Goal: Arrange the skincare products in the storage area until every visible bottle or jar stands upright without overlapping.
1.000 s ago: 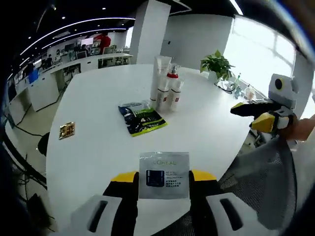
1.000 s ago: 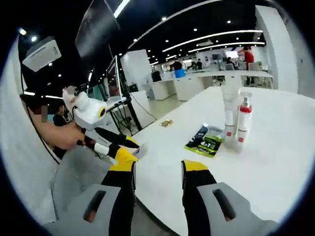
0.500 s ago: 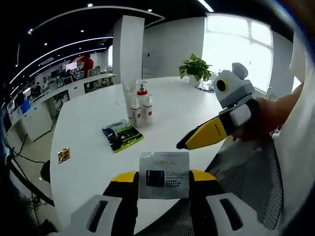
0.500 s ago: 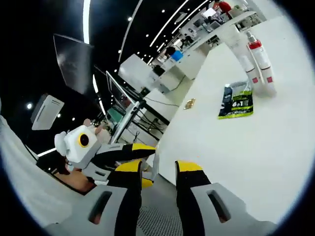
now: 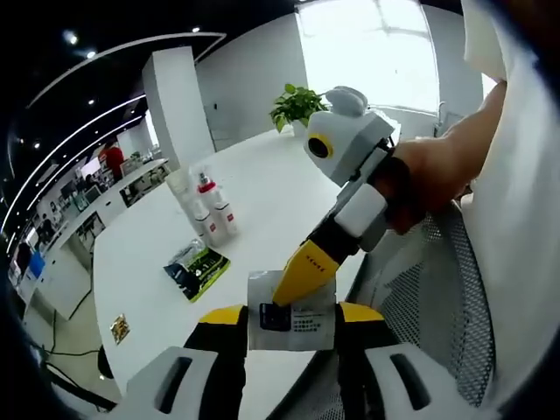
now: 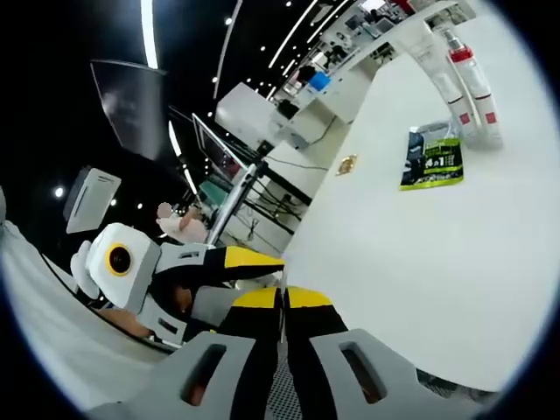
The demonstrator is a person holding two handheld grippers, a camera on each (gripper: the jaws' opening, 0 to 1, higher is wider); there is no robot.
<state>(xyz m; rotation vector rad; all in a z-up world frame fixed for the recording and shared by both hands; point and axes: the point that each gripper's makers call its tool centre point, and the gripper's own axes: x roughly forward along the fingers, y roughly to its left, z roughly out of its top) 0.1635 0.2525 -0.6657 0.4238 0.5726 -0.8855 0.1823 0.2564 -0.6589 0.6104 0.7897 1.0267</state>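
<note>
- Over the near edge of a white tabletop [image 5: 262,192], seen in the left gripper view, a small gold-coloured item [image 5: 119,329] lies far left, apart from everything else.
- Right of it, a flat green-and-black packet [image 5: 195,265] lies on the tabletop, with a cluster of upright white bottles [image 5: 208,214], some red-capped, just beyond it.
- At bottom centre, the left gripper [image 5: 291,317] pinches a white sample sachet [image 5: 302,315] between its yellow-tipped jaws, holding it upright off the tabletop edge.
- From the right, the right gripper [image 5: 282,297], gripped by a person's hand [image 5: 429,179], reaches in with its yellow tip touching the sachet's top left part.
- Further back, a potted plant [image 5: 296,103] stands on the far side of the tabletop.
- In the right gripper view, the left gripper's body appears at left, its yellow tips meeting the right gripper's own jaws, which are pressed together on the thin edge of the sachet [image 6: 282,302].
- To the right, across the tabletop, lie the green packet and the bottles, well apart from both grippers.
</note>
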